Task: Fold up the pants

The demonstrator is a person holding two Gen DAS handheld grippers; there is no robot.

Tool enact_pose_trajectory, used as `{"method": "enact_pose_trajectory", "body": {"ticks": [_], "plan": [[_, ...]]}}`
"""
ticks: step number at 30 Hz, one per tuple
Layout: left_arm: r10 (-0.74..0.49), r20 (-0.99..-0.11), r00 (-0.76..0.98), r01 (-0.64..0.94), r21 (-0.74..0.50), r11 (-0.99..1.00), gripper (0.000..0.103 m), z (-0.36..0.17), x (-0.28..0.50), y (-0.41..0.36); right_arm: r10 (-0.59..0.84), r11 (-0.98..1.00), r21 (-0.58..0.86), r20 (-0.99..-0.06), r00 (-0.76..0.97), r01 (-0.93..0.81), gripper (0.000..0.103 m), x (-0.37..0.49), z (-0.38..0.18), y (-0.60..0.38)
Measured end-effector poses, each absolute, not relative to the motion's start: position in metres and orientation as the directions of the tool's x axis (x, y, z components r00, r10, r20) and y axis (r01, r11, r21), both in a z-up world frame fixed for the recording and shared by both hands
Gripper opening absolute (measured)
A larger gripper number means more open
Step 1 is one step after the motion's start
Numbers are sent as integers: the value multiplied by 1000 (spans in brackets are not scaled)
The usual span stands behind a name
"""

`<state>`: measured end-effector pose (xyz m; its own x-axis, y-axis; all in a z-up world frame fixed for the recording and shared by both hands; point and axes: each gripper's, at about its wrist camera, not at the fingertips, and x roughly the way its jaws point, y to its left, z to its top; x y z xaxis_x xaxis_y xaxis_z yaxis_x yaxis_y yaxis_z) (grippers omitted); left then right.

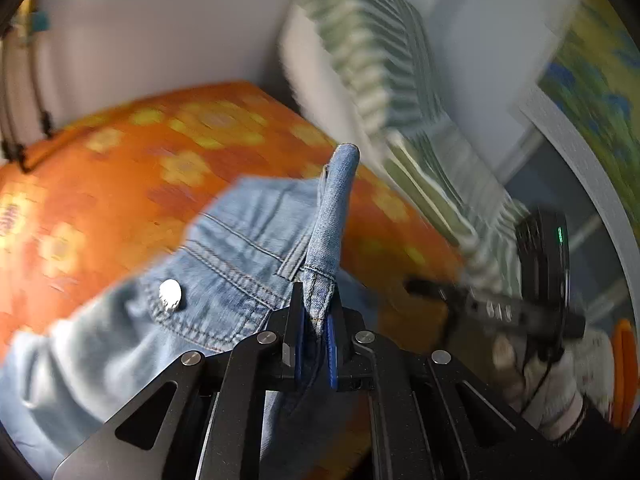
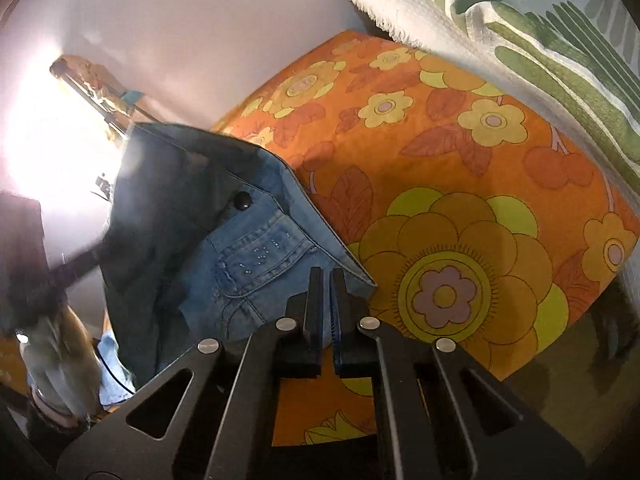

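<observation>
Light blue denim pants [image 1: 224, 256] hang lifted over an orange flowered bed cover [image 1: 120, 168]. My left gripper [image 1: 316, 304] is shut on the waistband, and a belt loop [image 1: 340, 200] sticks up past its tips. A silver button [image 1: 170, 294] shows to its left. In the right wrist view the pants [image 2: 240, 264] hang to the left, with a dark button [image 2: 243, 201] and a studded pocket. My right gripper [image 2: 327, 280] is shut on the waistband edge above the bed cover [image 2: 460, 208]. The right gripper also shows in the left wrist view [image 1: 424, 286], blurred.
A white cloth with green stripes [image 1: 380, 80] lies at the far side of the bed, also in the right wrist view [image 2: 540, 32]. A pale wall [image 2: 180, 32] stands behind. A bright window [image 2: 52, 152] glares at left. A picture [image 1: 600, 92] hangs at right.
</observation>
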<state>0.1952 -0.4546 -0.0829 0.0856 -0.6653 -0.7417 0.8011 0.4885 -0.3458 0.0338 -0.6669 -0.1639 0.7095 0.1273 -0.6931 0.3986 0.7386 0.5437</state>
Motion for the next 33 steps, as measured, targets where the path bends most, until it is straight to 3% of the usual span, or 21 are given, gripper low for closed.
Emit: {"method": "enact_pose_trajectory", "body": {"ticks": [5,7,9,16,23,27,32,33], "plan": [[-585,-809,52,855,-267,445,7,-121,157,-476,156,697,589,-682,715,409,7,28,-169,-676],[-565,-824,50,865,-247,436,7,-130,151,-480,161,676,603,-681,714,423,21,25,-174,-681],[-557,-829,59,874,-226,429,7,-134,148,-480,159,652,620,-675,720,437,45,21,-178,-686],[-519,-845,130,915,-99,391,7,-139,123,-494,200,597,670,-657,727,441,46,18,-188,-692],[-478,-859,184,954,38,299,34,-148,91,-516,208,580,685,-648,733,441,56,17,-189,-692],[-449,-847,284,950,186,251,35,-157,73,-531,206,568,690,-646,735,448,56,15,-190,-695],[-445,-843,302,944,200,262,34,-165,78,-539,212,565,695,-643,736,445,56,14,-191,-695],[-452,-839,304,944,203,258,29,-166,79,-540,212,567,693,-645,734,445,56,15,-191,-695]]}}
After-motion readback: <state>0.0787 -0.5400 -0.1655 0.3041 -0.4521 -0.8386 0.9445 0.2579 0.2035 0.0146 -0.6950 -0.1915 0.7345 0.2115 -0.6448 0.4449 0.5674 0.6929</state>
